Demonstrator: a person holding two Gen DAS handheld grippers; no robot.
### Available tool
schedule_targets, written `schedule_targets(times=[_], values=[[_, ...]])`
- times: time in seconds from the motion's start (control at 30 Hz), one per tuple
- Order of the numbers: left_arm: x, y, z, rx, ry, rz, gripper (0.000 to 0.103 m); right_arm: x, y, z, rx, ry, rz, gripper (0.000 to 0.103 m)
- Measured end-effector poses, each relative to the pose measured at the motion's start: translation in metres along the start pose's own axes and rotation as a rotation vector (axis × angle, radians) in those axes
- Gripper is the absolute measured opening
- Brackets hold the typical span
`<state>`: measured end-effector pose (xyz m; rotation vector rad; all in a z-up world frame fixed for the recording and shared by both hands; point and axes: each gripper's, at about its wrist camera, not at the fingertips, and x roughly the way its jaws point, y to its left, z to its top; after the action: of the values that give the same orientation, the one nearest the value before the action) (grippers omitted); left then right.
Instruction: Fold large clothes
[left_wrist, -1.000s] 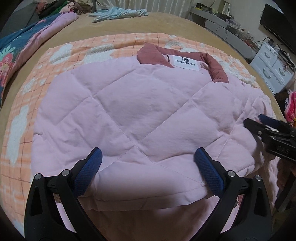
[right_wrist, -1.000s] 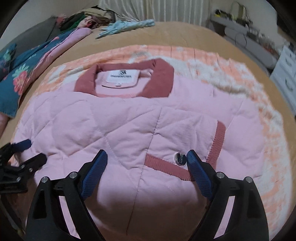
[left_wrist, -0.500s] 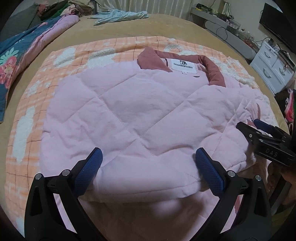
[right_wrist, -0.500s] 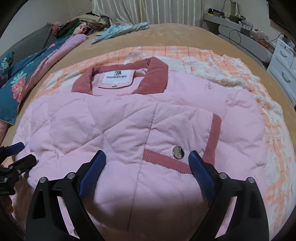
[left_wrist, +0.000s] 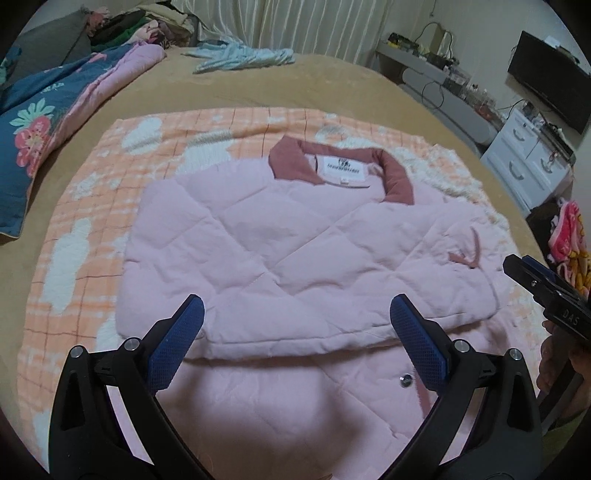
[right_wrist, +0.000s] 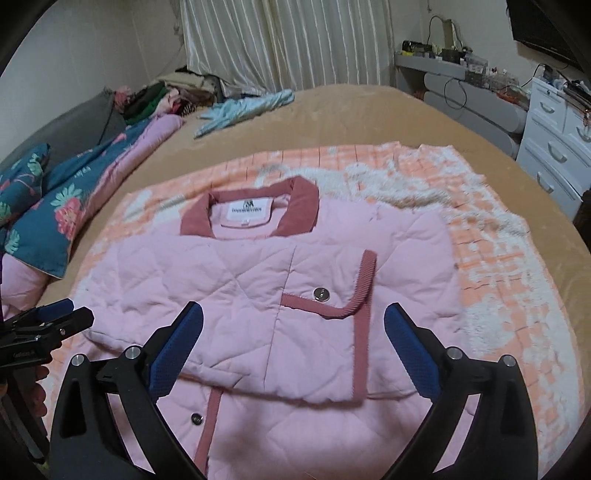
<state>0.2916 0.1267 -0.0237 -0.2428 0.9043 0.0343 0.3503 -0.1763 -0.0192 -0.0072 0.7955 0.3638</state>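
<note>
a pink quilted jacket (left_wrist: 280, 251) is seen lying folded on an orange checked blanket (left_wrist: 74, 236), which is spread over a tan bed (left_wrist: 332, 85). the jacket's folded upper layer ends in a thick edge just ahead of the left gripper (left_wrist: 295, 343), and a lower layer runs on beneath toward the camera. the blanket's border is left uncovered to the jacket's left and beyond the dark pink collar (left_wrist: 291, 160); past that, bare bed is shown up to a light blue garment (left_wrist: 240, 59). the left side of the bed is taken up by a floral quilt (left_wrist: 40, 122).

the left gripper is held wide open, its blue pads apart above the fold with nothing between them. the right gripper (right_wrist: 293, 347) is likewise spread wide and holds nothing, poised over the front flap.

white drawers (right_wrist: 557, 140) are seen at the right beside the bed; their contents cannot be told.

from the right wrist view the corded trim (right_wrist: 364, 288), a snap button (right_wrist: 321, 294) on the flap and a second snap low on the placket are made out clearly; in the left view the flap is mostly hidden, with only a sliver of trim showing. each gripper is caught at the other view's edge.
</note>
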Motion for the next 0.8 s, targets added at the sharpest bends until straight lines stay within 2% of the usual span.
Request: schedule_targets(times=[0.33, 0.8], values=[[-0.06, -0.011, -0.003, 0.01, -0.094, -0.004, 0.095, -0.076, 0.002, 0.002, 0.002, -0.135, 0.02, 0.098], [-0.128, -0.023, -0.022, 0.029, -0.183, 0.006, 0.095, -0.155, 0.008, -0.008, -0.032, -0.231, 0.04, 0.099]])
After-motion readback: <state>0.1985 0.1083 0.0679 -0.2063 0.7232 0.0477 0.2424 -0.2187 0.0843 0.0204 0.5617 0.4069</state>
